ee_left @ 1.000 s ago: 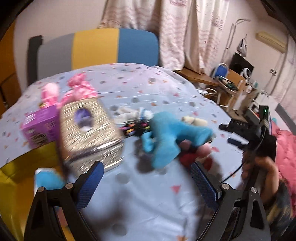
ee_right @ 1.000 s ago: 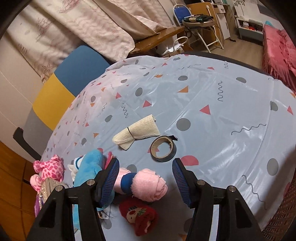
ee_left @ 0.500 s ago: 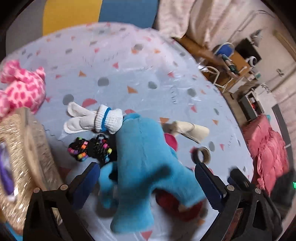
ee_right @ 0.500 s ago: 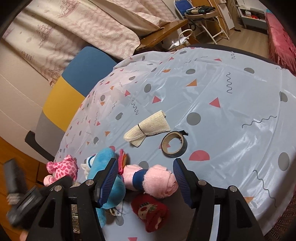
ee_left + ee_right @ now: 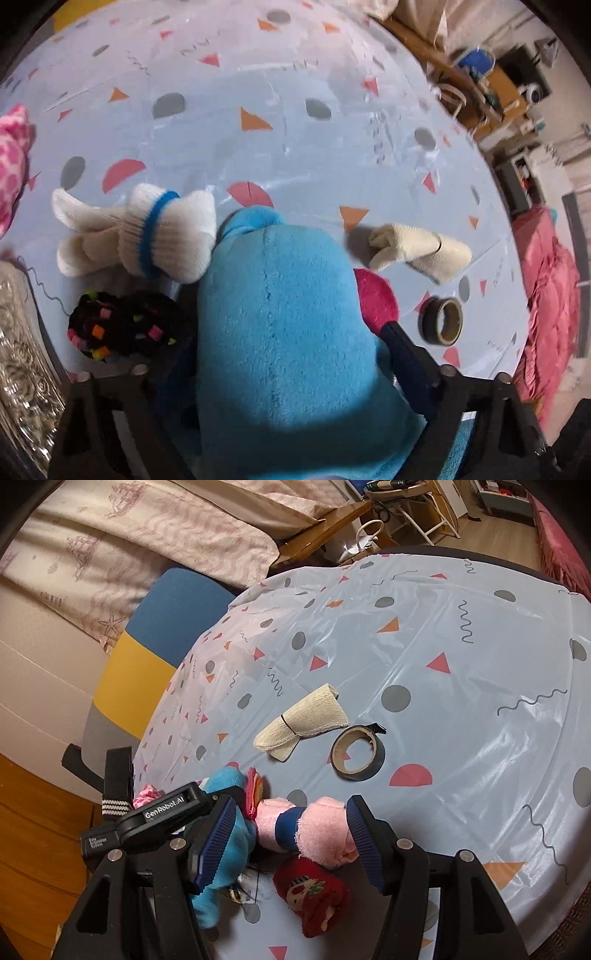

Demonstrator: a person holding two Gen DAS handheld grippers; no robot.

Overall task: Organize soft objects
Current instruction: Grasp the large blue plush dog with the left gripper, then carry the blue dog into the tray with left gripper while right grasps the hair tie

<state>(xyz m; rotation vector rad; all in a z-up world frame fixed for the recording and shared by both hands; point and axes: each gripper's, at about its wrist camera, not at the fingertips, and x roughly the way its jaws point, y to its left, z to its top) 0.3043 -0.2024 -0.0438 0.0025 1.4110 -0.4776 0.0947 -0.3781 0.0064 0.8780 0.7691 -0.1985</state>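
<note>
While its jaws have just been closing, the left gripper (image 5: 280, 373) straddles the blue plush toy (image 5: 284, 332), grip unclear; white socks (image 5: 147, 236) lie ahead-left.

From the right wrist, the right gripper (image 5: 288, 838) stands half-open around the pink sock roll (image 5: 310, 834), not clearly pinching; the tape roll (image 5: 358, 753) lies ahead.

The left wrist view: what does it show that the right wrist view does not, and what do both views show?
Only the left wrist view shows the white sock bundle and the black beaded item. Only the right wrist view shows the pink sock roll, the red sock and the chair. Both show the blue plush, the beige sock and the tape roll.
</note>
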